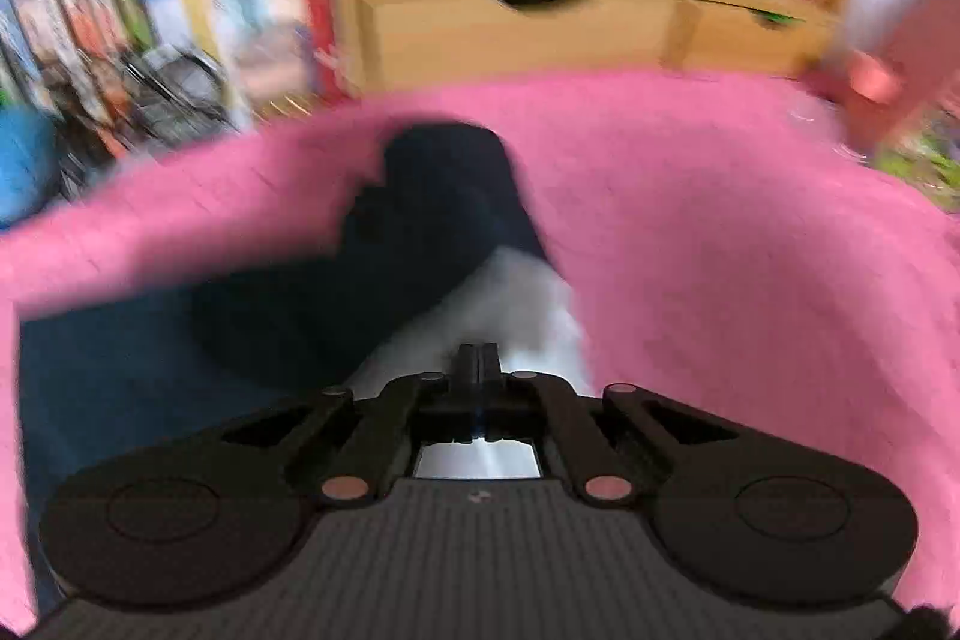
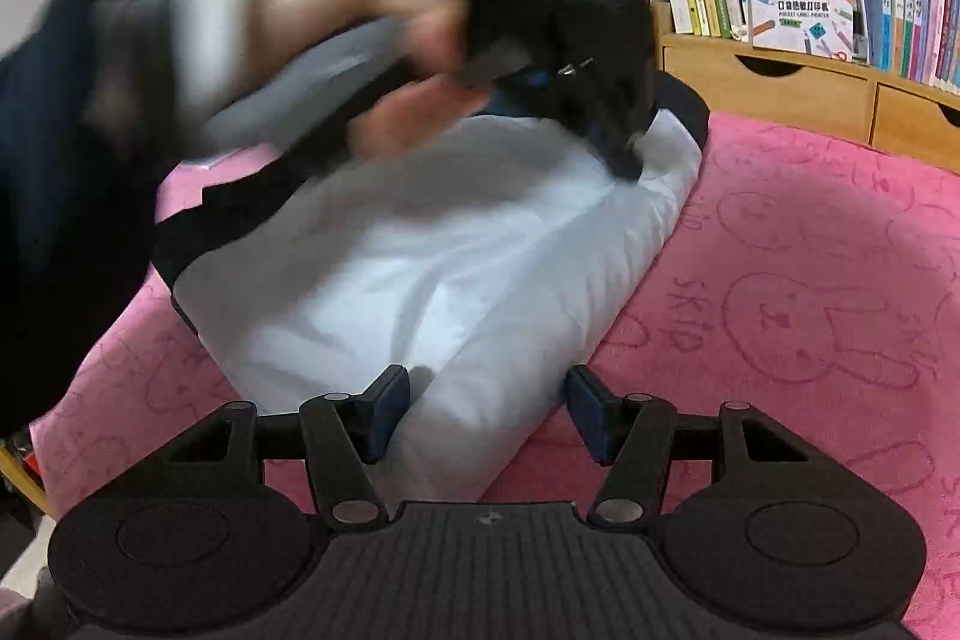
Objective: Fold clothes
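White-and-navy garment (image 2: 432,268) folded into a long bundle on the pink cover (image 2: 810,250).

Your right claw (image 2: 486,415) gapes astride its near end at 6 o'clock, likely bracing it; your left claw (image 1: 479,361), pinched shut, presses white cloth at the 12 o'clock end, whether gripping, you can't tell.

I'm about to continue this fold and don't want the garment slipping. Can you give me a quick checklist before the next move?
1. Left hand-held gripper shut: ok; the cloth is right at its tips, but whether it is pinched: cannot tell.
2. Right hand-held gripper open: ok, straddling the near end of the garment.
3. Right has a grip: not ok, nothing pinched yet.
4. Garment lies on the pink blanket: ok.
5. Left view sharp enough to judge: not ok, blurred.
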`<state>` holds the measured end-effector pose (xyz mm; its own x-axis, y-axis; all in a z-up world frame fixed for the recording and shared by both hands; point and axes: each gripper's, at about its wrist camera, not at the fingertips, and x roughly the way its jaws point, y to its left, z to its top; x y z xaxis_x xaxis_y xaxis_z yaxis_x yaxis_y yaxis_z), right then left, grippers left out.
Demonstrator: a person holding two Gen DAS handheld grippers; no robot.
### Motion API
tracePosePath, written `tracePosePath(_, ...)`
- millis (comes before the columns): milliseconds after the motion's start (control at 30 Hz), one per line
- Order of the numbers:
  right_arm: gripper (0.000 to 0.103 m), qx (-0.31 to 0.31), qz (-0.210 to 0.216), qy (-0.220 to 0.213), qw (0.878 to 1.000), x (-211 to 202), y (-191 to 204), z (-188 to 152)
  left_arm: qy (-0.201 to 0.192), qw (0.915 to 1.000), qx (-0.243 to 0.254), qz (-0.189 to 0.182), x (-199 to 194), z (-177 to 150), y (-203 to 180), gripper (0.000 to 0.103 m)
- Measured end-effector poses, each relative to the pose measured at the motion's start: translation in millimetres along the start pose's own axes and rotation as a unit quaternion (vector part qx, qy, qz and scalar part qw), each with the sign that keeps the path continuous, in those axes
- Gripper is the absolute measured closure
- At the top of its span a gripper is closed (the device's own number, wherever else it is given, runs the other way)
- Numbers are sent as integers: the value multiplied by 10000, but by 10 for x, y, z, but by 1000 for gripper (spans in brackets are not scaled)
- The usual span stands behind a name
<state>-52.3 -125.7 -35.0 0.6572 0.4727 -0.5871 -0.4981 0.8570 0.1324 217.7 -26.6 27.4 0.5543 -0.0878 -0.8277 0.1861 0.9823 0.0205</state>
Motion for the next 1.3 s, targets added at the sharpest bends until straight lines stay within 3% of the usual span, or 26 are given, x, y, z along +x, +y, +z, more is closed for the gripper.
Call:
tracePosePath(33, 45, -50, -44, 10, 10000, -1, 26, 7, -9, 9995, 65, 321, 97, 46, 4, 100)
tracePosePath(167, 45, -68, -108, 33, 9999, -9, 65, 31, -96, 9962, 389, 771, 247, 104, -101, 100)
tracePosePath(333, 43, -69, -95, 50, 9999, -6, 66, 67, -441, 9969, 90, 641, -187, 78, 116, 99)
tracePosePath(400, 42, -80, -90, 58, 9999, -12, 62, 78, -785, 9955, -168, 504, -499, -62, 282, 88)
tracePosePath(467, 41, -87, -93, 60, 9999, -14, 69, 78, -1096, 9936, -102, 264, -826, -391, 395, 68)
tracePosePath(533, 40, -110, -102, 66, 9999, -17, 82, 77, -1427, 9896, 115, 155, -1061, -788, 461, 58)
tracePosePath(567, 39, -141, -116, 76, 9998, -11, 96, 75, -1401, 9893, 289, 289, -1098, -978, 476, 48)
tracePosePath(633, 36, -204, -145, 94, 9996, 1, 124, 72, -1344, 9877, 589, 544, -1118, -1358, 542, 46)
tracePosePath(700, 33, -281, -164, 120, 9994, 11, 159, 71, -1303, 9850, 832, 764, -1086, -1739, 651, 31)
tracePosePath(733, 30, -320, -174, 133, 9992, 17, 176, 71, -1378, 9840, 792, 802, -1090, -1867, 747, 17)
tracePosePath(767, 29, -343, -166, 146, 9992, 22, 183, 70, -1314, 9861, 664, 770, -1104, -1943, 835, 11)
tracePosePath(867, 23, -402, -187, 176, 9989, 37, 208, 64, -1191, 9891, 405, 771, -1157, -2142, 1059, 9)
tracePosePath(1067, 17, -315, -78, 176, 9993, 25, 175, 76, -1475, 9819, 436, 1106, -1375, -2339, 1212, 9)
tracePosePath(1133, 6, -201, -172, 149, 9995, 1, 137, 75, -1446, 9784, 426, 1411, -1434, -2441, 1270, 9)
tracePosePath(1233, 3, 149, -305, 86, 9994, -151, 15, -4, -1395, 9715, 411, 1873, -1521, -2596, 1358, 11)
tracePosePath(1300, 3, 172, -412, -21, 9990, -278, -58, -124, -1359, 9656, 401, 2180, -1579, -2699, 1416, 20)
